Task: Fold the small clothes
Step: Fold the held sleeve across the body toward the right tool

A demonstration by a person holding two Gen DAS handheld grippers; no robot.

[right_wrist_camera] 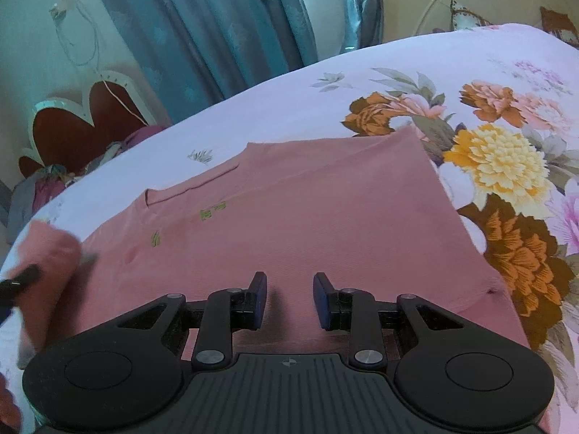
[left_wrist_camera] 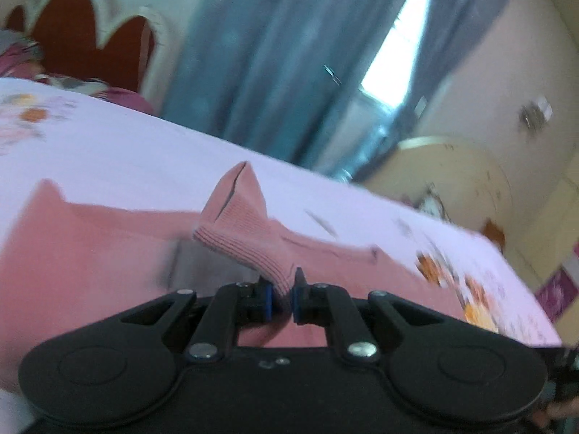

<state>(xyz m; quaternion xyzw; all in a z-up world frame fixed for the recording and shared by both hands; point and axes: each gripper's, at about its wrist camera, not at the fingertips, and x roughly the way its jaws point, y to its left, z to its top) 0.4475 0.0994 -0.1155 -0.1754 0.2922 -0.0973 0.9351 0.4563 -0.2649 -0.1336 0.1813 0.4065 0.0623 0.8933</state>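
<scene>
Cloth everywhere — a small pink knit shirt [right_wrist_camera: 325, 209] lies flat on the lilac flower-printed bedsheet [right_wrist_camera: 398, 68]. The left gripper [left_wrist_camera: 281, 298] is pinched tight on the shirt's ribbed pink sleeve cuff [left_wrist_camera: 246, 231], lifted off the sheet. The right gripper [right_wrist_camera: 290, 300] hovers over the shirt's near part — jaws partly apart, nothing between them

The pink garment [right_wrist_camera: 318, 209] is soft matt cloth; its cuff [left_wrist_camera: 249, 242] is ribbed knit. The bedsheet [right_wrist_camera: 362, 83] is smooth printed cloth with flowers. The left gripper [left_wrist_camera: 281, 298] and the right gripper [right_wrist_camera: 290, 298] are matt black plastic with shiny metal rivets and blue pads [right_wrist_camera: 261, 298]. The curtain [right_wrist_camera: 217, 25] is thin blue cloth with a slight sheen.
</scene>
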